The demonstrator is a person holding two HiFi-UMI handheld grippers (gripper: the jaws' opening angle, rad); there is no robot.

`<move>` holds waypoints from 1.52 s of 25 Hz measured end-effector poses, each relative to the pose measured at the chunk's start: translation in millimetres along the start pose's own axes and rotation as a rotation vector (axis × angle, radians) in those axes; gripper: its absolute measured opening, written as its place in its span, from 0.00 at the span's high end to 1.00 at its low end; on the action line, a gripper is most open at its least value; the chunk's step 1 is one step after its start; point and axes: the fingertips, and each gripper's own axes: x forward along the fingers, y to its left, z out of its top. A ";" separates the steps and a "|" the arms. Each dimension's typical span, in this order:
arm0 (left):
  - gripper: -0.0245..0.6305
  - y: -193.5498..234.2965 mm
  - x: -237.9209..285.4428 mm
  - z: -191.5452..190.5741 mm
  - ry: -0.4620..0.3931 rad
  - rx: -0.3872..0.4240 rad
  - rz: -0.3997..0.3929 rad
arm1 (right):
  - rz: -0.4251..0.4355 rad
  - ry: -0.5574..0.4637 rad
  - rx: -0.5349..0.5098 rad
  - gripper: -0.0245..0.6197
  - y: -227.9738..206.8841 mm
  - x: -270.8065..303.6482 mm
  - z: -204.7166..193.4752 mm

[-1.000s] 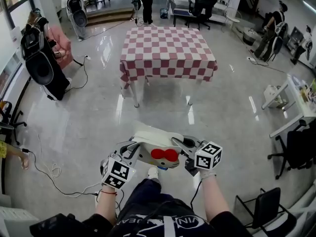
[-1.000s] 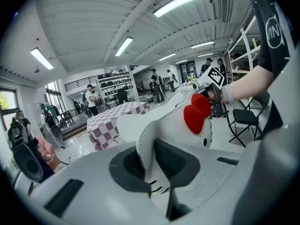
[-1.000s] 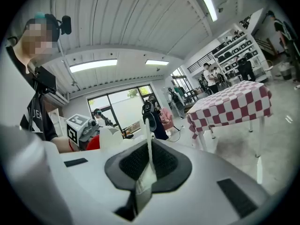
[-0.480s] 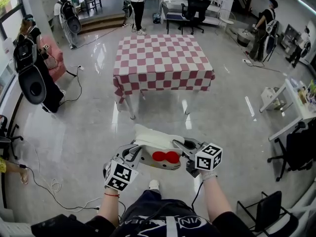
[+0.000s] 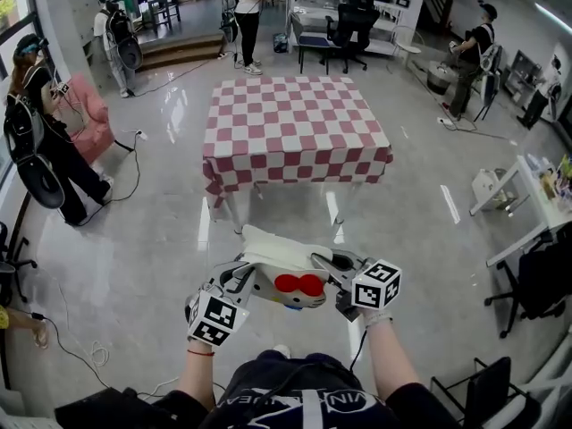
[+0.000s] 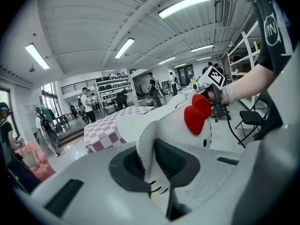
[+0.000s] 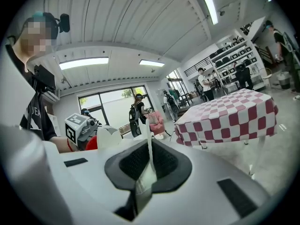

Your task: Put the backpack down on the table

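Note:
A white cat-face backpack [image 5: 281,275] with a red bow hangs between my two grippers, held in the air in front of me. My left gripper [image 5: 234,280] is shut on the backpack's [image 6: 187,121] white edge. My right gripper [image 5: 332,271] is shut on a thin white strap or edge [image 7: 149,153] of the backpack. The table [image 5: 295,123] with a red-and-white checked cloth stands ahead across the shiny floor, apart from the backpack; it shows also in the left gripper view [image 6: 112,121] and the right gripper view [image 7: 229,116].
People with gear stand at the left [image 5: 36,141], behind the table [image 5: 246,12] and at the right [image 5: 469,56]. A pink armchair [image 5: 89,119] sits left. A white desk [image 5: 536,195] and black chairs [image 5: 536,280] line the right. Cables [image 5: 89,347] lie on the floor.
The table has come slightly nearer and the room has shifted in view as I walk forward. Both grippers still hold the backpack the same way.

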 end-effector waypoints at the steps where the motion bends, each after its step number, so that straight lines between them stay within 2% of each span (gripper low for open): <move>1: 0.89 3.7 3.8 1.2 -0.003 0.003 0.000 | -0.003 -0.004 0.001 0.95 -3.7 2.3 2.1; 12: 0.89 30.5 46.9 -5.2 0.035 -0.004 -0.012 | 0.002 0.006 0.068 0.94 -51.5 29.3 0.8; 28: 0.89 117.1 147.0 35.9 0.025 -0.032 0.049 | 0.057 0.016 0.014 0.95 -161.5 89.2 75.1; 38: 0.89 131.9 190.3 54.5 0.054 -0.015 0.054 | 0.069 0.015 0.021 0.94 -209.9 95.5 93.9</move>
